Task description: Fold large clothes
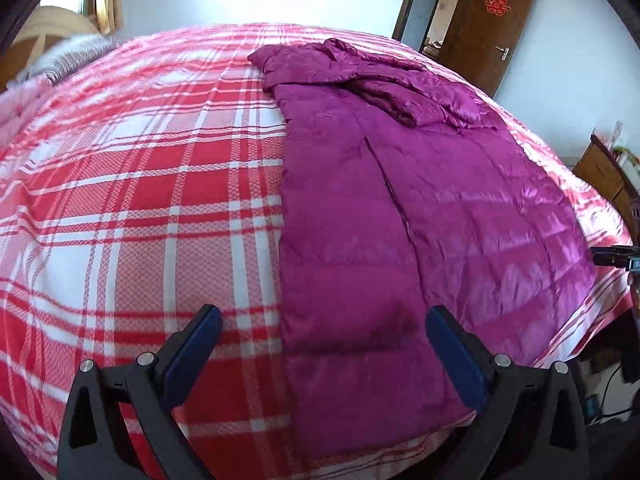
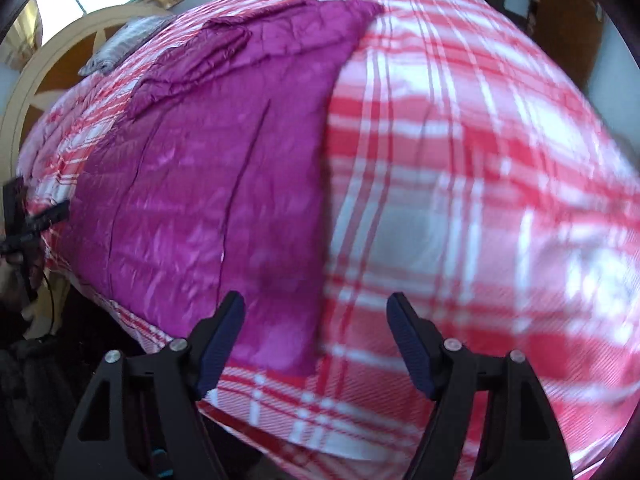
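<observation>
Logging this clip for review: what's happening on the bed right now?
A person holds two grippers over a purple down coat spread on a red plaid bedsheet. The left gripper and right gripper are both open near the coat's hem end, holding nothing. One sleeve lies folded across the chest; the coat is otherwise spread at full length.

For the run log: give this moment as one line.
left gripper: open, empty | right gripper: open, empty | magenta coat: flat on plaid bed
</observation>
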The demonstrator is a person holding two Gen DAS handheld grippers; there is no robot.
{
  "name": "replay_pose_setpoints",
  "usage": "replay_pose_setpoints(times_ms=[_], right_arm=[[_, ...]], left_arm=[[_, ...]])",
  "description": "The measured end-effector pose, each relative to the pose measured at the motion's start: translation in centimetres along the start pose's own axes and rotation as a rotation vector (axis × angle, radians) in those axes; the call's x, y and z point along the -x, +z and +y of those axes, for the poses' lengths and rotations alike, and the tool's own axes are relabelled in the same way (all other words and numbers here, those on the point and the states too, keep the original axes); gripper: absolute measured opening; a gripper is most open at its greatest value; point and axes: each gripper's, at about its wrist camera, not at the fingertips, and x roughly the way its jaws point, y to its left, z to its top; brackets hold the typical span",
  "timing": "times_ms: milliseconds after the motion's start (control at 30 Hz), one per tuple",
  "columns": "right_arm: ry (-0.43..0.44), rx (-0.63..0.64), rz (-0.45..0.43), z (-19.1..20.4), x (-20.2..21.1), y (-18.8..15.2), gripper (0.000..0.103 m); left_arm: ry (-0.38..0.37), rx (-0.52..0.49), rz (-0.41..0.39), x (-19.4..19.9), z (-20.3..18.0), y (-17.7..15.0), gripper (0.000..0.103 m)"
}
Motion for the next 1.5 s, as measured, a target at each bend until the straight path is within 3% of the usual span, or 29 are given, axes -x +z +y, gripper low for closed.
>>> replay_pose_setpoints(times_ms=[33, 100, 133, 167, 233, 267, 400, 533, 633, 767, 900, 1033, 1133, 1200, 1300, 1400, 1500], right_arm=[[0.022, -0.019, -0.005, 0.2, -0.5, -0.4, 0.076], [0.080, -0.053, 0.001, 0.6, -1.7, -0.7, 0.058], [0.076, -0.059, -0.007, 0.8, -1.9, -0.7, 0.052], [0.068, -0.063, -0.023, 0.9, -1.9, -0.6, 0.040], [0.113, -0.087, -0.049, 1.0, -1.4, -0.7, 0.015], [0.117, -0.086, -0.065, 1.2, -1.1, -0.6, 0.012], [0.128, -0.067, -0.119, 2.3, 1.2, -0.8, 0.009], [0.198, -0.054, -0.218, 3.6, 6.1, -2.0, 0.009], [0.270, -0.019, -0.306, 4.8, 10.9, -3.3, 0.008], [0.316, 0.016, -0.422, 6.7, 15.9, -3.5, 0.008], [0.336, -0.010, -0.534, 6.5, 18.3, -0.6, 0.008], [0.315, -0.072, -0.554, 4.8, 16.4, 5.4, 0.008], [0.294, -0.153, -0.527, 3.0, 12.7, 10.2, 0.008], [0.319, -0.211, -0.488, 2.1, 9.9, 12.6, 0.008], [0.320, -0.206, -0.468, 2.5, 9.2, 12.7, 0.008], [0.315, -0.172, -0.477, 3.1, 9.8, 11.5, 0.008], [0.289, -0.177, -0.487, 2.9, 10.2, 11.5, 0.008]], left_arm=[[-0.001, -0.012, -0.003, -0.1, -0.3, 0.0, 0.102], [-0.006, -0.027, -0.006, -0.2, -0.8, -0.2, 0.100], [-0.008, -0.044, -0.008, -0.2, -1.0, -0.4, 0.093], [-0.009, -0.062, -0.017, -0.1, -1.3, -0.5, 0.062], [-0.024, -0.101, -0.017, 0.1, -1.6, -0.5, 0.028], [-0.056, -0.099, -0.014, 0.3, -1.5, -0.5, 0.011], [-0.153, -0.062, -0.088, 4.1, -0.8, -0.2, 0.007], [-0.291, -0.059, -0.214, 11.6, -0.2, 0.5, 0.006], [-0.360, -0.114, -0.329, 17.4, -0.9, 0.9, 0.006], [-0.363, -0.153, -0.473, 22.2, -0.9, 2.2, 0.006], [-0.257, -0.160, -0.549, 21.3, 1.0, 6.2, 0.006], [-0.207, -0.070, -0.515, 15.5, 3.6, 11.6, 0.006], [-0.156, -0.027, -0.429, 10.0, 4.3, 14.4, 0.006], [-0.233, -0.040, -0.370, 8.6, 3.2, 13.5, 0.006], [-0.209, -0.137, -0.226, 7.5, 1.1, 10.0, 0.006], [-0.209, -0.150, -0.103, 6.5, 1.2, 5.3, 0.006], [-0.147, -0.200, -0.042, 6.7, 0.9, 0.9, 0.006]])
